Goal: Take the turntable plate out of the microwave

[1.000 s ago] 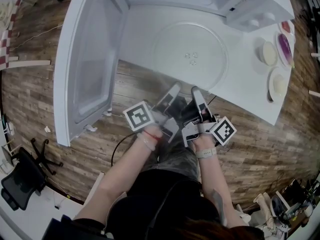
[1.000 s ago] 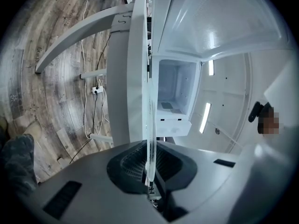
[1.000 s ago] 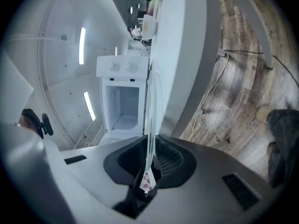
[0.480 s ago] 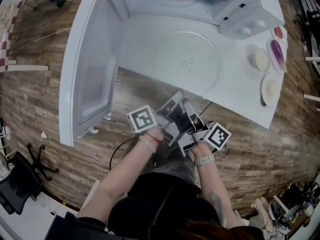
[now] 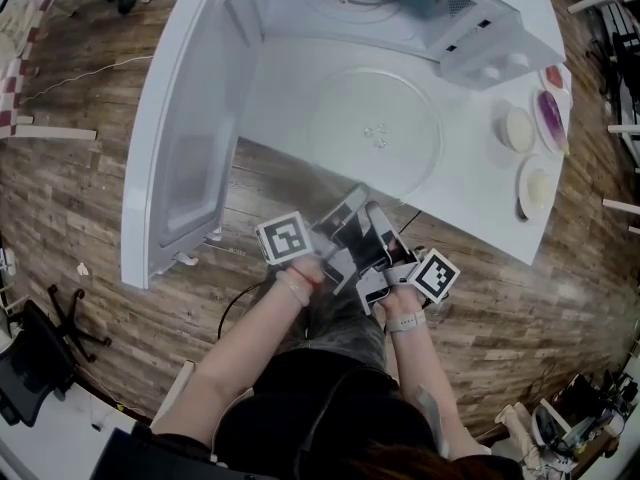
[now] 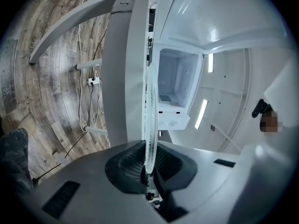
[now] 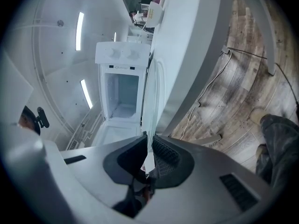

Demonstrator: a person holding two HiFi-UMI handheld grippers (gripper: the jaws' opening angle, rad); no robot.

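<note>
We clamp the plate (image 5: 375,133) with left gripper (image 5: 350,200) and right gripper (image 5: 377,213) at the worktop's (image 5: 470,188) near edge, the right jaws having just been closing on it.

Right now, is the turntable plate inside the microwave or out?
Out: turntable plate lies flat on the white table, in front of the open microwave.

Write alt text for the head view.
A clear round glass turntable plate lies level over the white table, in front of the open white microwave. The left hand-held gripper and right hand-held gripper grip its near rim; the right one's jaws have just closed further.
</note>
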